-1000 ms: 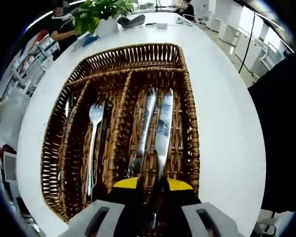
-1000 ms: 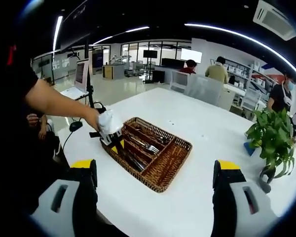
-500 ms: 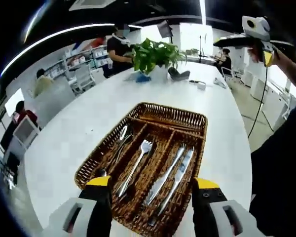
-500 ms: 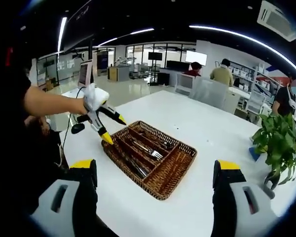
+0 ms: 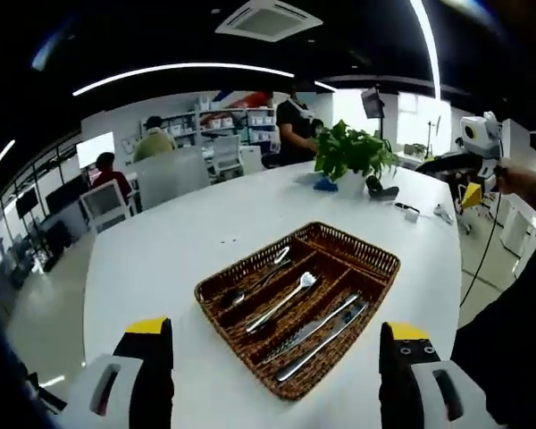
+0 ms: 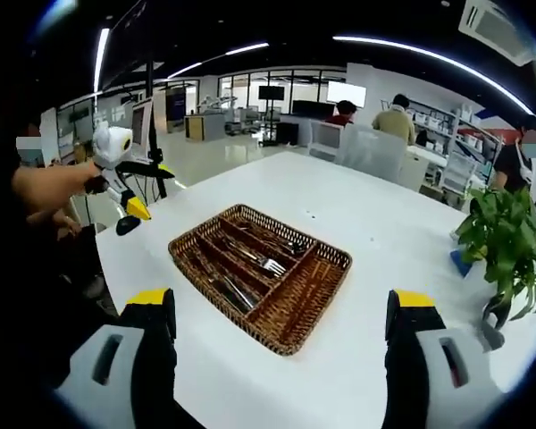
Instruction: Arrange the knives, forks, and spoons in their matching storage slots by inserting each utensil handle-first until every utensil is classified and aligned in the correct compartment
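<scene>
My left hand-held gripper [image 5: 279, 375] has its jaws spread wide, nothing between them, hanging above the near edge of the white worktop [image 5: 170, 241]. My right hand-held gripper [image 6: 281, 362] is also spread apart and empty.

The wicker tray [image 5: 386, 265] sits on the worktop, well apart from both grippers. In the left gripper view I see long slots side by side plus one cross compartment at the far end. Two knives [image 5: 322, 329] lie together in the slot nearest the right side. A fork [image 5: 286, 300] lies in the next slot, tines toward the far end. A spoon [image 5: 261, 279] lies in the slot beyond that, bowl toward the far end. The cross compartment looks bare, as far as I can tell.

In the right gripper view the tray [image 6: 317, 304] sits mid-worktop with the fork [image 6: 261, 260] visible; the other cutlery is too small for me to sort. The left hand-held gripper comes in from the left there [image 6: 136, 207], held up off the worktop's edge, jaws apart. In the left gripper view the right hand-held gripper [image 5: 469, 194] shows at the right, beyond the worktop's edge.

A potted plant [image 5: 353, 154] stands at the far end of the worktop, a blue item [image 5: 325, 184] just beside it.
</scene>
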Action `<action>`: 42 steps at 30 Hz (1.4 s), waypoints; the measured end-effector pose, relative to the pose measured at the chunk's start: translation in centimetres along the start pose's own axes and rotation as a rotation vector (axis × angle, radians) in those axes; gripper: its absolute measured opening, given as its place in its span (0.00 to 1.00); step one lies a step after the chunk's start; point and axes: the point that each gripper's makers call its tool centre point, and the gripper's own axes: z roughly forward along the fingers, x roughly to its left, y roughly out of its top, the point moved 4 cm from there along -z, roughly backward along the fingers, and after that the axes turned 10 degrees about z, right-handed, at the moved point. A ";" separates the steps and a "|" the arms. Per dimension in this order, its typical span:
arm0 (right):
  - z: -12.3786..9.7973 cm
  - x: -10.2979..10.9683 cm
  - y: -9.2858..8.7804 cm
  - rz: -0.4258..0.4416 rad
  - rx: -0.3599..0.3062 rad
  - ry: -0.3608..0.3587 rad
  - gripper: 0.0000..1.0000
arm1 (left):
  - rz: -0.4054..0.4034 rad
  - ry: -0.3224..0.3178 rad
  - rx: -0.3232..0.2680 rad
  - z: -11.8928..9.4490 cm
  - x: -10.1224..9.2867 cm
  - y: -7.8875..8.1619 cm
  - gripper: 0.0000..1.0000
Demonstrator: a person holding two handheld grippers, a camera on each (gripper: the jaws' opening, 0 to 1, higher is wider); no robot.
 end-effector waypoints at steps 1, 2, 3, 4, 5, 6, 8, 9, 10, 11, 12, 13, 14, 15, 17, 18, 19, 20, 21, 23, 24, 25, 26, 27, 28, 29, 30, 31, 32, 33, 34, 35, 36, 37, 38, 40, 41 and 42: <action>0.0 0.0 -0.3 0.007 -0.002 -0.002 0.99 | -0.011 0.005 0.005 -0.3 -0.1 -0.2 1.00; 0.1 0.0 -0.5 0.007 0.000 -0.007 0.99 | -0.018 0.015 0.010 -0.8 -0.2 -0.5 1.00; 0.1 -0.1 -0.7 0.003 0.003 -0.011 0.99 | -0.022 0.021 0.008 -1.1 -0.3 -0.6 1.00; 0.2 0.0 -0.9 0.002 0.007 -0.007 0.99 | -0.040 0.035 0.007 -1.7 -0.3 -0.6 1.00; 0.2 0.1 -1.0 0.006 0.009 -0.001 0.99 | -0.046 0.045 0.004 -2.0 -0.3 -0.6 1.00; 0.3 0.1 -1.0 0.009 0.006 0.002 0.99 | -0.056 0.079 -0.009 -2.7 0.0 -0.6 1.00; 0.5 0.2 -1.0 0.011 0.000 0.007 0.99 | -0.083 0.102 -0.017 -3.9 0.0 -0.8 1.00; 0.6 0.2 -1.0 0.013 -0.001 0.010 0.99 | -0.086 0.104 -0.022 -4.4 -0.2 -0.8 1.00; 0.8 0.2 -1.0 0.015 0.000 0.013 0.99 | -0.084 0.109 -0.021 -4.8 -0.4 -0.9 1.00; 0.8 0.2 -1.0 0.016 0.000 0.018 0.99 | -0.081 0.112 -0.018 -5.0 -0.5 -1.0 1.00; 0.9 0.2 -0.9 0.018 -0.003 0.020 0.99 | -0.072 0.113 -0.014 -5.3 -0.6 -1.2 1.00; 1.0 0.3 -0.9 0.017 -0.003 0.021 0.99 | -0.077 0.109 -0.004 -5.5 -0.6 -1.5 1.00; 1.1 0.2 -0.9 0.015 0.000 0.021 0.99 | -0.079 0.111 -0.003 -5.7 -0.6 -1.6 1.00; 1.2 0.2 -1.0 0.016 0.005 0.022 0.99 | -0.079 0.115 -0.004 -5.9 -0.6 -1.7 1.00; 1.4 0.1 -1.2 0.016 0.023 0.022 0.99 | -0.073 0.120 -0.005 -6.1 -0.5 -1.8 1.00; 1.5 0.1 -1.4 0.001 0.037 0.019 0.99 | -0.070 0.121 0.003 -6.2 -0.4 -1.9 1.00; 1.5 0.1 -1.4 -0.008 0.039 0.016 0.99 | -0.068 0.121 0.004 -6.3 -0.3 -1.9 1.00; 1.5 0.1 -1.3 -0.011 0.040 0.018 0.99 | -0.063 0.122 0.006 -6.5 -0.2 -1.9 1.00; 1.5 0.1 -1.3 -0.010 0.040 0.020 0.99 | -0.063 0.123 0.004 -6.6 -0.1 -1.8 1.00; 1.5 0.1 -1.2 -0.006 0.039 0.019 0.99 | -0.071 0.121 -0.008 -6.8 0.0 -1.5 1.00; 1.5 0.1 -1.2 -0.008 0.037 0.019 0.99 | -0.090 0.107 -0.023 -6.8 -0.2 -1.2 1.00; 1.6 0.1 -1.3 -0.007 0.040 0.017 0.99 | -0.093 0.101 -0.024 -6.7 -0.2 -1.1 1.00; 1.6 0.1 -1.4 -0.009 0.044 0.015 0.99 | -0.083 0.093 -0.021 -6.7 -0.3 -1.0 1.00; 1.6 0.1 -1.6 -0.013 0.051 0.016 0.99 | -0.071 0.087 -0.015 -6.6 -0.4 -0.9 1.00; 1.6 0.0 -1.6 -0.015 0.052 0.017 0.99 | -0.059 0.085 -0.009 -6.6 -0.4 -0.9 1.00; 1.5 0.0 -1.7 -0.014 0.053 0.017 0.99 | -0.059 0.083 -0.010 -6.6 -0.5 -0.8 1.00; 1.4 -0.1 -1.7 -0.012 0.053 0.018 0.99 | -0.060 0.078 -0.016 -6.6 -0.5 -0.6 1.00; 1.4 -0.1 -1.6 -0.009 0.051 0.017 0.99 | -0.062 0.075 -0.018 -6.5 -0.5 -0.5 1.00; 1.2 -0.3 -1.6 -0.004 0.047 0.013 0.99 | -0.061 0.075 -0.017 -6.5 -0.4 -0.5 1.00; 1.2 -0.3 -1.5 -0.002 0.045 0.012 0.99 | -0.054 0.077 -0.017 -6.5 -0.4 -0.5 1.00; 1.1 -0.3 -1.5 0.002 0.043 0.011 0.99 | -0.052 0.077 -0.017 -6.5 -0.3 -0.4 1.00; 1.1 -0.3 -1.5 0.005 0.041 0.010 0.99 | -0.052 0.076 -0.017 -6.5 -0.3 -0.4 1.00; 1.0 -0.3 -1.5 0.007 0.040 0.009 0.99 | -0.053 0.075 -0.017 -6.6 -0.3 -0.3 1.00; 1.0 -0.3 -1.5 0.006 0.041 0.009 0.99 | -0.051 0.075 -0.019 -6.6 -0.3 -0.3 1.00; 1.0 -0.4 -1.5 0.004 0.042 0.009 0.99 | -0.049 0.076 -0.018 -6.6 -0.2 -0.3 1.00; 0.9 -0.6 -1.6 0.005 0.043 0.006 0.99 | -0.044 0.076 -0.017 -6.7 -0.2 -0.2 1.00; 0.9 -0.6 -1.6 0.006 0.043 0.006 0.99 | -0.043 0.077 -0.017 -6.7 -0.2 -0.2 1.00; 0.8 -0.6 -1.6 0.007 0.043 0.003 0.99 | -0.043 0.078 -0.017 -6.7 -0.2 -0.2 1.00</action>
